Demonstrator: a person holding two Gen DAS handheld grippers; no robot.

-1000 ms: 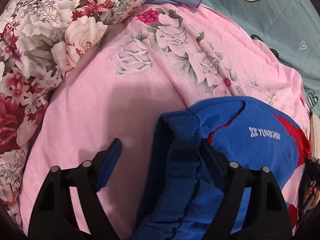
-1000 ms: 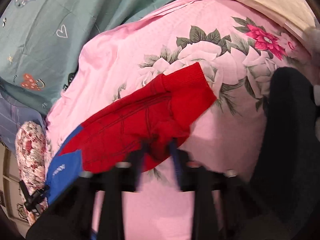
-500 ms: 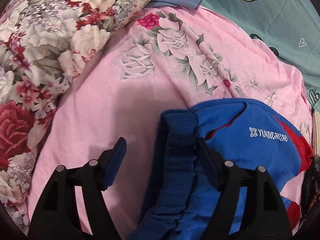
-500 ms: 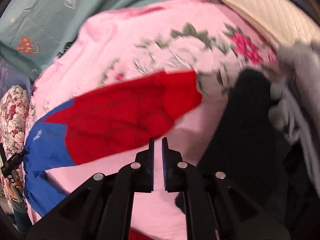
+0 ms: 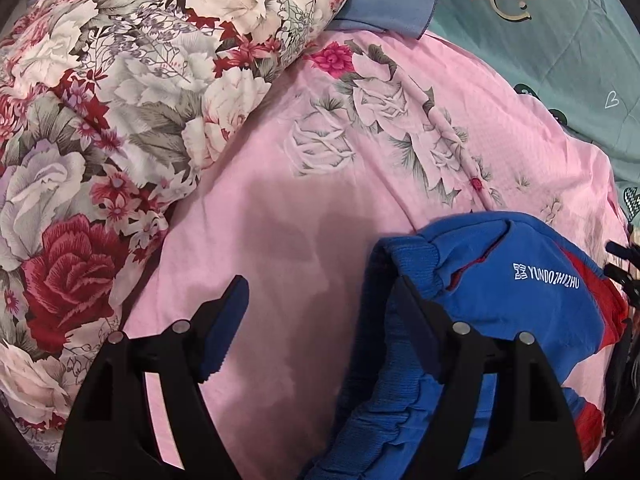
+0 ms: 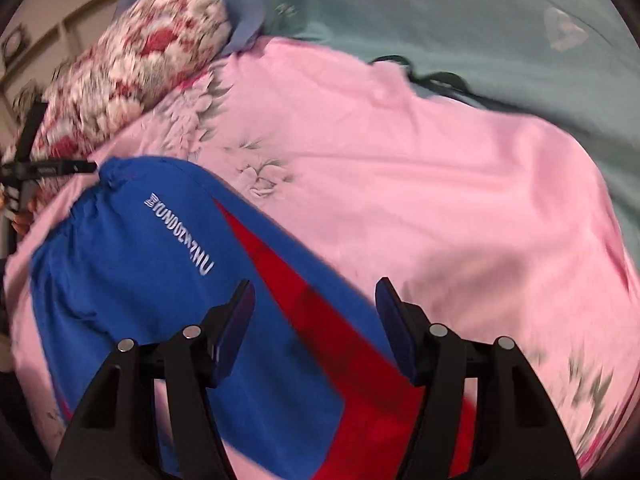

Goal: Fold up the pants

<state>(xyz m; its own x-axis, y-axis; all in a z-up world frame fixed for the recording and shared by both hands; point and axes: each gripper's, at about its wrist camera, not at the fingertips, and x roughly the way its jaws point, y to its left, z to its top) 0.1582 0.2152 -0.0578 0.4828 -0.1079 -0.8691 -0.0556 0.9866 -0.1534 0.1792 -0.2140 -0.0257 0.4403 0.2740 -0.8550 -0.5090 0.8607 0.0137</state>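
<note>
Blue and red pants (image 5: pixel 532 304) with white lettering lie on the pink floral sheet (image 5: pixel 320 208). In the left wrist view their ribbed waistband (image 5: pixel 384 380) bunches at the lower right. My left gripper (image 5: pixel 320 300) is open; its right finger touches the waistband and its left finger is over bare sheet. In the right wrist view, which is blurred, the pants (image 6: pixel 160 280) spread from the left to the bottom middle. My right gripper (image 6: pixel 316 304) is open and empty, just above the red stripe.
A rolled floral quilt (image 5: pixel 120 112) lies along the left of the sheet. A teal blanket (image 5: pixel 560 60) and a blue cloth (image 5: pixel 392 0) lie at the far side. The other gripper's black tips (image 6: pixel 52 168) show by the pants' far end.
My right gripper let go of the red pant leg, swung left toward the blue waist end and opened. My left gripper stayed open by the waistband.
</note>
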